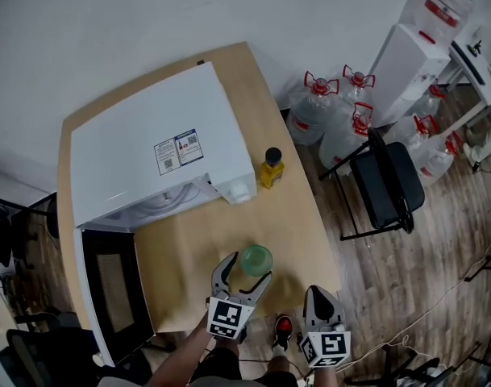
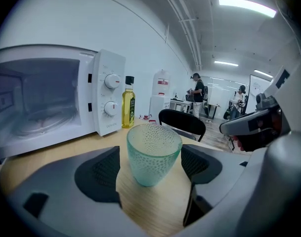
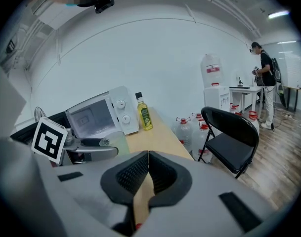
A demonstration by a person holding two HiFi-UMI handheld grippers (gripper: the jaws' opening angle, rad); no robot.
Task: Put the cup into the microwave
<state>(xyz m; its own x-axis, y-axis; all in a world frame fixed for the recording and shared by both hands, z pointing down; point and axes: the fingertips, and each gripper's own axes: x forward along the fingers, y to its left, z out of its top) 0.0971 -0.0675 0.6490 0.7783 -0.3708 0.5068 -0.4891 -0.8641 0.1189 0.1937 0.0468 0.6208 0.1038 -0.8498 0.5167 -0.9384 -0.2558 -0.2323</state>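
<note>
A pale green dimpled glass cup (image 1: 256, 260) stands upright on the wooden table (image 1: 297, 216), in front of the white microwave (image 1: 148, 127). The microwave's door (image 1: 108, 293) hangs open toward me. My left gripper (image 1: 250, 268) is open, one jaw on each side of the cup. In the left gripper view the cup (image 2: 152, 152) sits between the dark pads (image 2: 98, 174) with a gap on both sides. The microwave cavity (image 2: 36, 105) shows empty at left. My right gripper (image 1: 319, 293) is shut on nothing, near the table's front right edge; its pads (image 3: 133, 174) meet.
A yellow oil bottle (image 1: 271, 166) stands by the microwave's right front corner. Right of the table are a black folding chair (image 1: 386, 185), several water jugs (image 1: 319, 107) and a white water dispenser (image 1: 406, 63). Two people (image 2: 197, 90) stand far off.
</note>
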